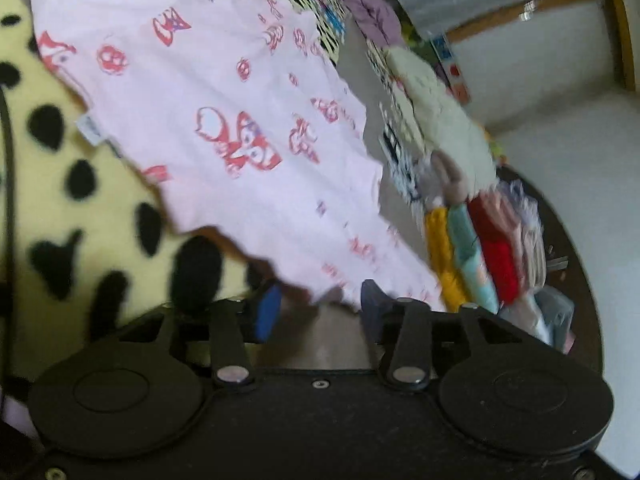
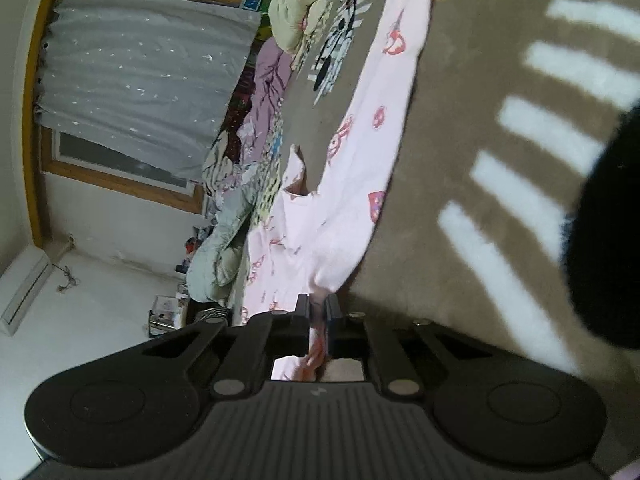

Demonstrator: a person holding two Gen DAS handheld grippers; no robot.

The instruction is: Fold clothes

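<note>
Right gripper (image 2: 318,312) pinches the pink garment's (image 2: 352,168) edge, left gripper (image 1: 316,308) spread wide at its near hem, the cloth lying loose across the bed (image 2: 460,160) — folding looks barely begun, with a folded stack (image 1: 480,248) waiting nearby.

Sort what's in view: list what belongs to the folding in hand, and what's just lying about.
In the job:
- pale pink cotton garment with red cartoon print
- right gripper, shut on its edge
- left gripper, open at its hem

Lying about:
- stack of folded colourful clothes
- cream fleece blanket with black spots
- lilac quilt
</note>
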